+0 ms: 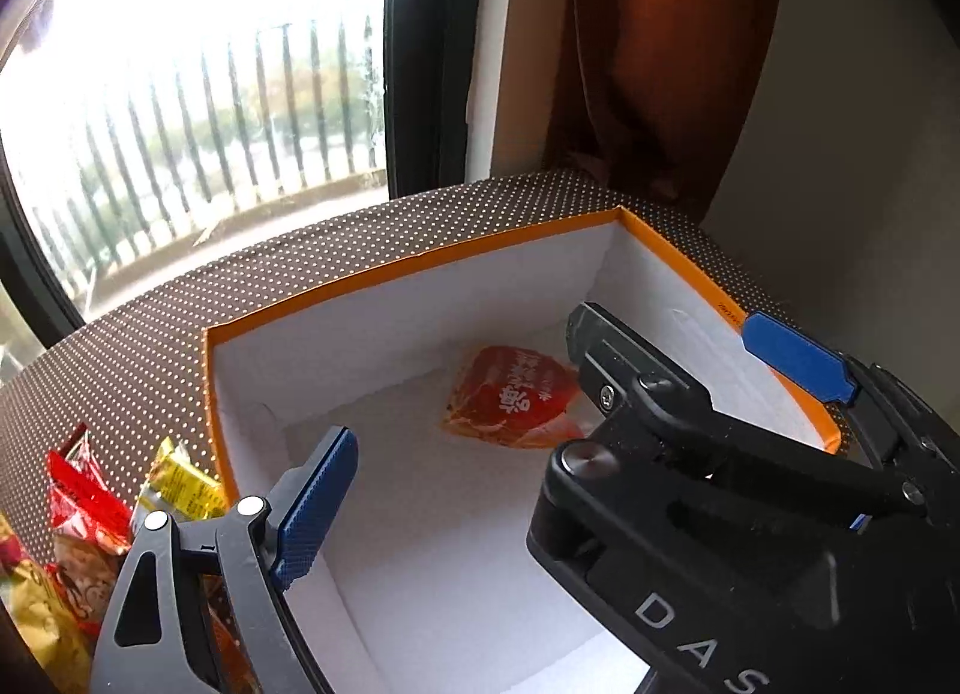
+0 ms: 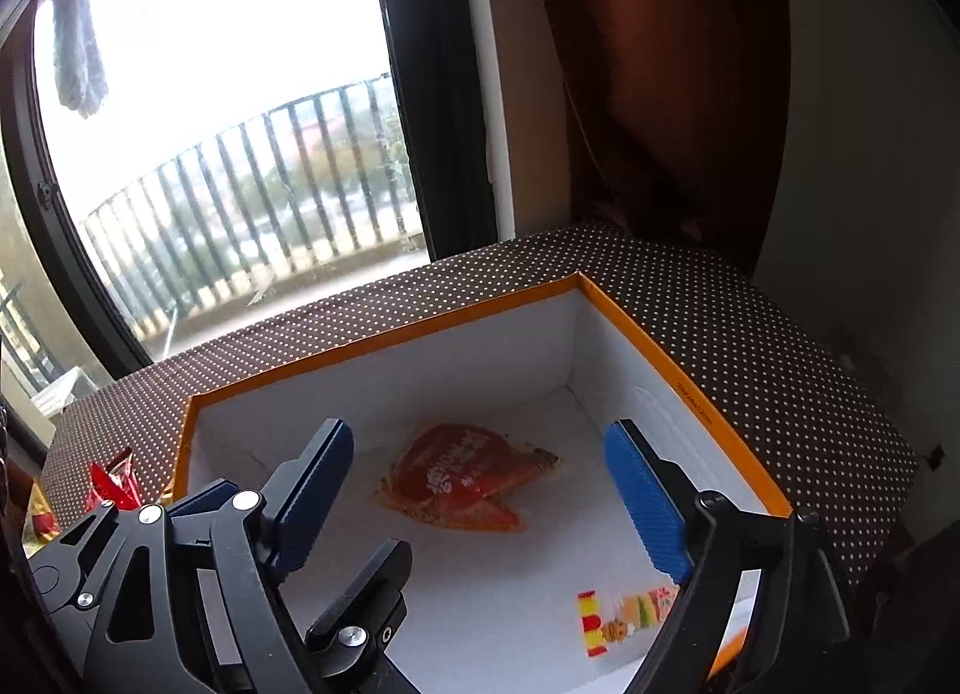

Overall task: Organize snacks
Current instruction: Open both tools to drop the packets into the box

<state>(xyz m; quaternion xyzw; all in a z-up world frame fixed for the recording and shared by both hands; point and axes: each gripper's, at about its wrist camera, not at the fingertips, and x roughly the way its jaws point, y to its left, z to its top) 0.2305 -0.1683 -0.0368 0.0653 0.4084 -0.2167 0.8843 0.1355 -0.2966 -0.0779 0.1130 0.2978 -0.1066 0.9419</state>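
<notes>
A white box with an orange rim (image 1: 420, 262) (image 2: 384, 340) stands on a brown dotted cloth. On its floor lies a red snack packet (image 1: 516, 394) (image 2: 462, 478), and a small striped colourful packet (image 2: 630, 616) lies nearer the front right. My left gripper (image 1: 558, 433) hangs open over the box, nothing between its blue pads (image 1: 318, 508). My right gripper (image 2: 480, 499) is open too, above the red packet with its pads clear of it. Its black housing (image 1: 720, 514) crosses the left wrist view at lower right.
Outside the box on the left lie loose packets, red (image 1: 84, 490) (image 2: 114, 484) and yellow (image 1: 180, 484). Behind the dotted cloth (image 1: 150, 346) is a window with a balcony railing (image 1: 210, 123). A dark curtain (image 1: 660, 63) and a wall close the back right.
</notes>
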